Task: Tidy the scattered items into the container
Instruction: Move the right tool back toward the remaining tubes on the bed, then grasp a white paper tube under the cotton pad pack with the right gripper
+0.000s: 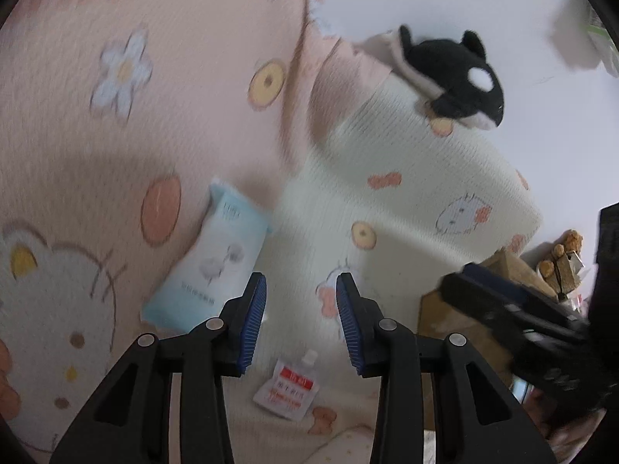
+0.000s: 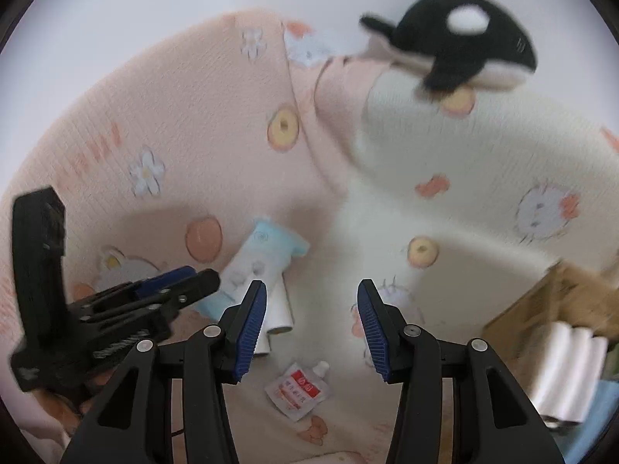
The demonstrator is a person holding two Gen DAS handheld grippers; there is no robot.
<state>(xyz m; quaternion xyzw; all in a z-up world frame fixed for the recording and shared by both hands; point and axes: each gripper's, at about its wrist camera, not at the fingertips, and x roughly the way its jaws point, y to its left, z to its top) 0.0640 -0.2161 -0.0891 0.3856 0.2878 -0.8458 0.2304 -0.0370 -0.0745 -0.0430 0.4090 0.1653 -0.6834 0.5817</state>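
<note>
A light blue tissue pack [image 1: 207,259] lies on the pink blanket [image 1: 154,116]; it also shows in the right wrist view [image 2: 259,263] with two white tubes [image 2: 279,305] beside it. A small red-and-white spout pouch [image 1: 288,386] lies below, and shows in the right wrist view [image 2: 298,390] too. A black-and-white orca plush [image 1: 456,77] sits far up on the cream pillow [image 1: 406,178]; the right wrist view shows the plush as well [image 2: 464,46]. My left gripper [image 1: 301,321] is open and empty above the pouch. My right gripper [image 2: 311,326] is open and empty too.
A brown cardboard box [image 1: 464,309] stands at the right; in the right wrist view [image 2: 541,309] a white roll pack [image 2: 568,371] lies in it. Small bear figures [image 1: 565,251] sit beyond. The other gripper crosses each view: the right one [image 1: 518,321] and the left one [image 2: 116,317].
</note>
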